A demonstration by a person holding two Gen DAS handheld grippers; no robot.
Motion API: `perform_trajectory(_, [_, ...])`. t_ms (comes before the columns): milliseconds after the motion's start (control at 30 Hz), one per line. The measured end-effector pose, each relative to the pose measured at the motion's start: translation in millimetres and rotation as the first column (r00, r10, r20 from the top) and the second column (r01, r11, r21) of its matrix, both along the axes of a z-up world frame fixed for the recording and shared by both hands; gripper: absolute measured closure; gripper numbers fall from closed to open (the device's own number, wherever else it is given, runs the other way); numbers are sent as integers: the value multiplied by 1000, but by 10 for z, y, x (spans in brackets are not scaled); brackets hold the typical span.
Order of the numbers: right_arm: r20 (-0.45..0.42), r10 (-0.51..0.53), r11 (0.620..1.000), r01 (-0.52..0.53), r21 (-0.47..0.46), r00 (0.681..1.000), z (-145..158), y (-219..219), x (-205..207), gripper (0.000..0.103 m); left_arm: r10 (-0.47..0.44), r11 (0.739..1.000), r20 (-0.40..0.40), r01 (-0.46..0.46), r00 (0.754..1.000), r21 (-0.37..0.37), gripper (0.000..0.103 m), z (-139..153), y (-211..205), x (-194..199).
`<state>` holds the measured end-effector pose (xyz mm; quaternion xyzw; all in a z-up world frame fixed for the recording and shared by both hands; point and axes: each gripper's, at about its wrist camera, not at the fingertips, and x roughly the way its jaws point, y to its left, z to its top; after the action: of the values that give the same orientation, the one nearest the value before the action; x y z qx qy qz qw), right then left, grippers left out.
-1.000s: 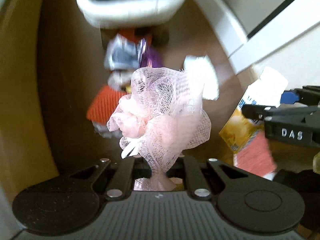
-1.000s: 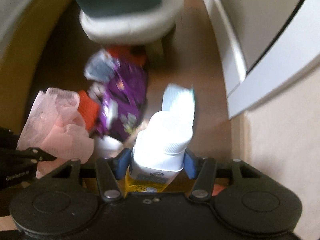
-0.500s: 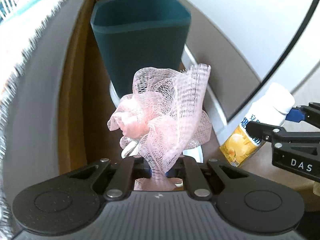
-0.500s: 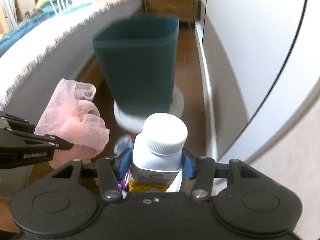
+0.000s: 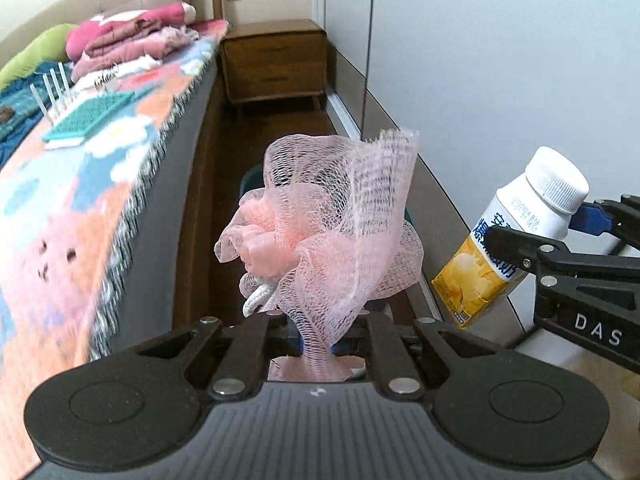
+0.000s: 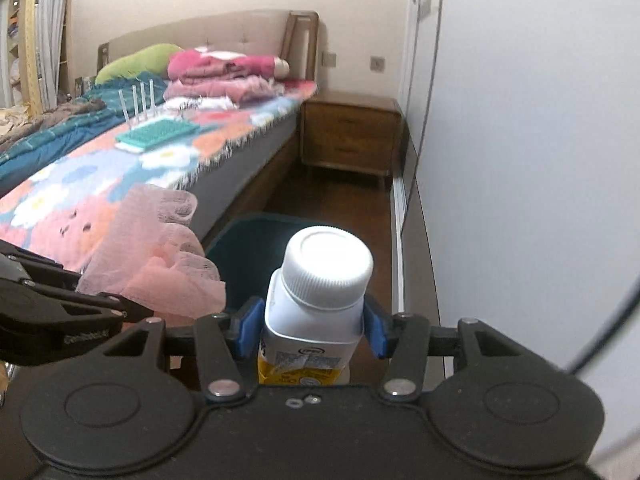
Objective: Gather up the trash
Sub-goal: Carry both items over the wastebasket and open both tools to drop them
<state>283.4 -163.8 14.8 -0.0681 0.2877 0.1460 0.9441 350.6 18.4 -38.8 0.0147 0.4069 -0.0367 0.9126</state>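
Ahead of left wrist camera: left gripper [image 5: 318, 346] with fingers pressed nearly together, pinching pink mesh puff [image 5: 320, 240] by its gathered neck. Bulk of mesh fans up and forward, white cord loop [image 5: 258, 300] hanging at lower left. Pinch at neck probably chosen because loose netting gives no firm surface elsewhere. Dark teal bin [image 5: 250, 178] mostly hidden behind puff, only slivers of rim showing either side; puff judged roughly above or just short of bin mouth. Off to right: right gripper [image 5: 532, 232] carrying yogurt-drink bottle [image 5: 508, 248], tilted, white cap uppermost. Bed [image 5: 80, 184] with patterned blanket along left, wooden nightstand [image 5: 274, 64] at far end, pale wardrobe panels on right.

Ahead of right wrist camera: right gripper [image 6: 306, 330], blue pads [image 6: 246, 328] about half spread and clamped on bottle [image 6: 320, 300] at shoulder just under cap; grip there judged sound, since wide cap stops any slip. Bin [image 6: 240, 244] directly beyond and below bottle, open mouth partly visible. Left gripper at lower left edge with puff [image 6: 160, 264] beside bin rim. Floor [image 6: 332, 200] between bed and wardrobe.

Judgement: both items up clear of floor, near bin for dropping in; release not yet made. Risk: netting snagging on fingers at release.
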Motion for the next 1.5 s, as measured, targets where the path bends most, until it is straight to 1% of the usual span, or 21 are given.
perform_trajectory(100, [35, 15, 999, -14, -31, 999, 34, 62, 173, 51, 13, 1000, 10, -13, 1000, 6, 93, 43, 31, 231])
perform_trajectory(200, [28, 18, 998, -16, -54, 999, -58, 100, 410, 51, 25, 1000, 7, -26, 1000, 16, 93, -35, 56, 569])
perform_trajectory(233, [22, 18, 998, -16, -58, 1000, -109, 117, 477, 52, 30, 999, 5, -30, 1000, 18, 93, -52, 38, 594])
perform_trajectory(300, [6, 17, 998, -16, -66, 1000, -216, 163, 662, 52, 44, 999, -9, -44, 999, 14, 93, -142, 53, 784])
perform_trajectory(433, [-24, 36, 996, -38, -85, 999, -453, 240, 868, 52, 53, 999, -29, -53, 998, 12, 93, -365, 58, 1102])
perform_trajectory(533, [-44, 53, 992, -58, -110, 998, -659, 319, 1007, 52, 60, 998, -62, -59, 996, 20, 93, -595, 57, 1312])
perform_trajectory(667, [-95, 62, 989, -74, -127, 994, -966, 378, 1123, 52, 65, 998, -114, -61, 991, 32, 93, -956, 53, 1569])
perform_trajectory(800, [-141, 77, 985, -97, -141, 987, -1205, 444, 1220, 52, 62, 998, -150, -57, 987, 37, 93, -1230, 16, 1659])
perform_trajectory(933, [-178, 86, 982, -113, -152, 980, -1370, 479, 1241, 51, 55, 997, -193, -42, 980, 71, 93, -1487, -40, 1721])
perform_trajectory(1067, [-195, 84, 977, -119, -175, 977, -1452, 502, 1240, 51, 50, 996, -228, -32, 972, 82, 92, -1657, -79, 1739])
perform_trajectory(1100, [-197, 81, 977, -118, -180, 977, -1456, 502, 1238, 52, 50, 997, -232, -33, 971, 73, 92, -1676, -71, 1743])
perform_trajectory(1167, [-194, 83, 977, -119, -178, 977, -1443, 503, 1220, 49, 55, 997, -246, -40, 968, 65, 90, -1714, -63, 1760])
perform_trajectory(1200, [-191, 85, 977, -119, -179, 978, -1430, 499, 1203, 48, 57, 997, -254, -43, 966, 63, 87, -1728, -58, 1772])
perform_trajectory(1233, [-188, 83, 977, -117, -178, 979, -1427, 497, 1202, 43, 63, 996, -255, -46, 965, 71, 84, -1732, -59, 1771])
perform_trajectory(1267, [-187, 84, 978, -116, -172, 979, -1408, 485, 1187, 41, 66, 995, -253, -46, 965, 83, 84, -1731, -69, 1763])
perform_trajectory(1300, [-188, 84, 979, -116, -167, 979, -1391, 476, 1176, 40, 64, 995, -250, -44, 966, 87, 81, -1724, -80, 1753])
perform_trajectory(1333, [-189, 83, 980, -115, -164, 979, -1376, 461, 1174, 40, 63, 995, -246, -42, 967, 89, 75, -1701, -85, 1734])
perform_trajectory(1367, [-187, 85, 980, -116, -160, 979, -1353, 452, 1155, 41, 61, 995, -238, -41, 969, 86, 72, -1672, -85, 1720])
perform_trajectory(1433, [-181, 83, 981, -112, -157, 980, -1294, 427, 1107, 40, 54, 996, -220, -37, 974, 83, 61, -1597, -98, 1674])
perform_trajectory(1467, [-175, 80, 982, -108, -157, 981, -1257, 420, 1097, 40, 54, 995, -206, -36, 977, 90, 59, -1564, -93, 1666])
perform_trajectory(1500, [-173, 76, 983, -103, -154, 982, -1218, 418, 1124, 40, 56, 995, -197, -37, 979, 97, 50, -1526, -101, 1637])
